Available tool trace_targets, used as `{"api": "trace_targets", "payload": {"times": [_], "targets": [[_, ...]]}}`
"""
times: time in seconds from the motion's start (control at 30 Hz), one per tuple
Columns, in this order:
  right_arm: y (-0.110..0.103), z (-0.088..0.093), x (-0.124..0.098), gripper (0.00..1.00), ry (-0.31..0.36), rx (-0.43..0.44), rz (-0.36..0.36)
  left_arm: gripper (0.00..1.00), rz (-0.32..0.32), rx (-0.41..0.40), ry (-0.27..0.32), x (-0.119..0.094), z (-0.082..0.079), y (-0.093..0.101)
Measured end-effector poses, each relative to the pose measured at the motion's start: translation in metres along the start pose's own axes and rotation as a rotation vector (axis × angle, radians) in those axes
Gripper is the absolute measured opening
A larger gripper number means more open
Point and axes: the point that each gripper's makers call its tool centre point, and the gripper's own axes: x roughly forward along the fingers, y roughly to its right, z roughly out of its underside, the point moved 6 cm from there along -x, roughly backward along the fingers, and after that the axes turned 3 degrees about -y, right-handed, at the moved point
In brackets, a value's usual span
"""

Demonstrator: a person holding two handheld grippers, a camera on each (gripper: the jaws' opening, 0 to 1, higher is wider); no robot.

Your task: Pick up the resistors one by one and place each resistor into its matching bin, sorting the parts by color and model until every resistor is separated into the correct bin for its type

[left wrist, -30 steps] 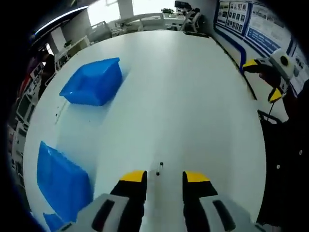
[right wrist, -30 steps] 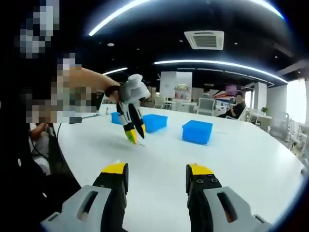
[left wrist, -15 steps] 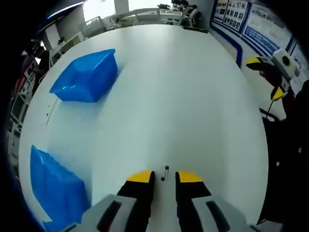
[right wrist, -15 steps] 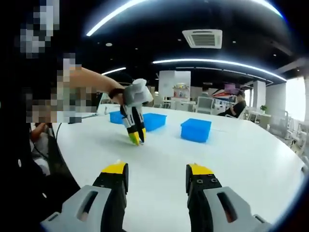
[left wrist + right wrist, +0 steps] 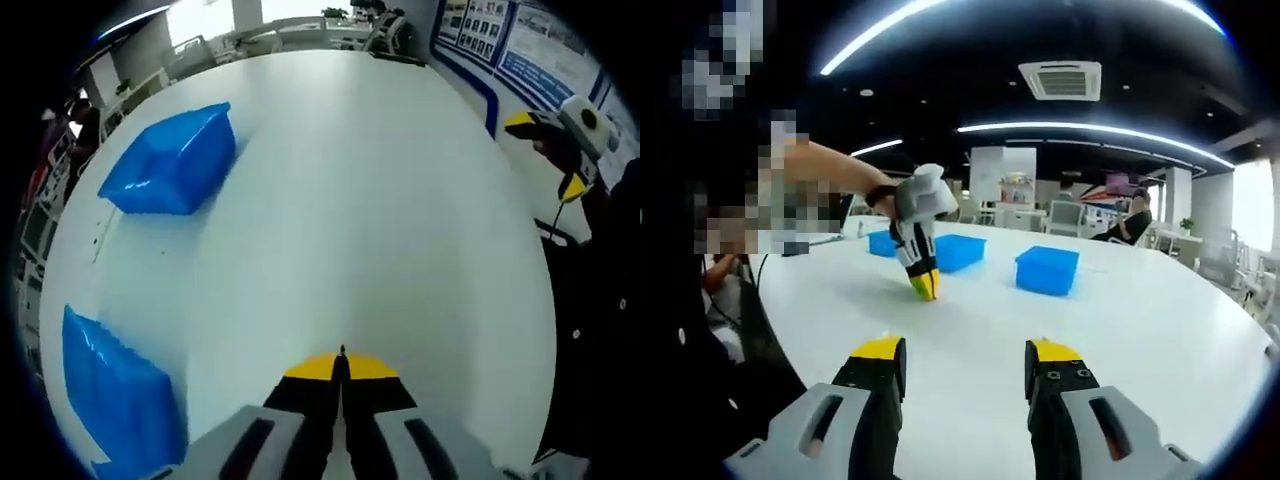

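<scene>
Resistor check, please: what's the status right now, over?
Left gripper shut on the resistor, tips at the white table. Right gripper open, hanging empty above the table. Blue bins ahead-left, path clear.

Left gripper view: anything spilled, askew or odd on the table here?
Nothing stands out. The left gripper is closed on a resistor at the white table; the blue bins sit upright and nothing is spilled.

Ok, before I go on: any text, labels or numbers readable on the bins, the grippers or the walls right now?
Blue bins: no labels visible.
Wall posters, left gripper view: printed boards, too small and blurred to read.
Left gripper and right gripper: no markings visible.
Nothing legible.
</scene>
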Motion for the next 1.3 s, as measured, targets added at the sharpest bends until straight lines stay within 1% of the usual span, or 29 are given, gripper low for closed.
{"api": "trace_targets", "payload": {"times": [0.1, 0.27, 0.3, 0.33, 0.4, 0.47, 0.57, 0.6, 0.63, 0.73, 0.77, 0.8, 0.83, 0.87, 0.9, 0.93, 0.97, 1.03, 1.1, 1.13, 1.17, 1.23, 1.3], "targets": [[-0.001, 0.000, 0.000, 0.49, 0.002, 0.000, -0.002, 0.04, 0.004, -0.010, 0.001, 0.000, 0.001, -0.001], [0.000, 0.000, -0.001, 0.49, 0.004, 0.002, 0.001, 0.04, 0.008, -0.021, 0.019, -0.002, 0.005, 0.002], [0.000, 0.000, -0.001, 0.49, 0.004, 0.003, 0.002, 0.04, 0.008, -0.026, 0.028, -0.003, 0.006, 0.002], [0.001, 0.000, -0.001, 0.49, 0.005, 0.004, 0.002, 0.04, 0.007, -0.036, 0.054, -0.005, 0.005, 0.003], [0.001, 0.000, -0.002, 0.49, 0.005, 0.003, 0.002, 0.04, 0.008, -0.072, 0.116, -0.011, 0.004, 0.004], [0.000, 0.000, -0.001, 0.49, 0.006, 0.003, 0.001, 0.04, -0.017, -0.103, 0.197, -0.021, 0.001, 0.003], [-0.002, -0.003, 0.000, 0.49, 0.009, -0.001, -0.002, 0.04, -0.050, -0.149, 0.339, -0.040, -0.004, 0.005], [-0.002, -0.004, 0.000, 0.49, 0.012, -0.003, -0.002, 0.04, -0.062, -0.170, 0.403, -0.047, -0.006, 0.005], [-0.003, -0.005, -0.001, 0.49, 0.014, -0.005, -0.001, 0.04, -0.063, -0.196, 0.441, -0.053, -0.005, 0.007], [-0.005, -0.009, -0.002, 0.49, 0.018, -0.012, 0.001, 0.04, -0.093, -0.235, 0.552, -0.068, 0.000, 0.013], [-0.005, -0.010, -0.003, 0.49, 0.019, -0.016, 0.003, 0.04, -0.102, -0.231, 0.601, -0.074, 0.000, 0.017], [-0.006, -0.012, -0.003, 0.49, 0.021, -0.019, 0.005, 0.04, -0.120, -0.244, 0.643, -0.080, 0.001, 0.020], [-0.006, -0.013, -0.004, 0.49, 0.023, -0.020, 0.008, 0.04, -0.145, -0.249, 0.700, -0.086, 0.001, 0.023], [-0.006, -0.013, -0.004, 0.49, 0.024, -0.021, 0.012, 0.04, -0.161, -0.266, 0.773, -0.095, 0.001, 0.029], [-0.006, -0.014, -0.005, 0.49, 0.025, -0.021, 0.015, 0.04, -0.167, -0.278, 0.822, -0.100, 0.001, 0.032], [-0.007, -0.015, -0.006, 0.49, 0.028, -0.020, 0.021, 0.04, -0.182, -0.299, 0.886, -0.107, 0.001, 0.036], [-0.007, -0.016, -0.006, 0.49, 0.033, -0.018, 0.025, 0.04, -0.199, -0.300, 0.947, -0.113, 0.001, 0.041], [-0.007, -0.017, -0.007, 0.49, 0.038, -0.015, 0.033, 0.04, -0.255, -0.321, 1.054, -0.124, 0.004, 0.050], [-0.008, -0.019, -0.009, 0.49, 0.043, -0.015, 0.042, 0.04, -0.306, -0.329, 1.125, -0.130, 0.007, 0.059], [-0.008, -0.020, -0.009, 0.49, 0.043, -0.016, 0.045, 0.04, -0.324, -0.346, 1.149, -0.131, 0.009, 0.062], [-0.008, -0.021, -0.009, 0.49, 0.045, -0.017, 0.048, 0.04, -0.328, -0.357, 1.173, -0.132, 0.009, 0.065], [-0.008, -0.022, -0.010, 0.49, 0.048, -0.018, 0.054, 0.04, -0.354, -0.368, 1.183, -0.130, 0.008, 0.066], [-0.007, -0.023, -0.010, 0.49, 0.048, -0.022, 0.059, 0.04, -0.363, -0.371, 1.185, -0.128, 0.004, 0.061]]}}
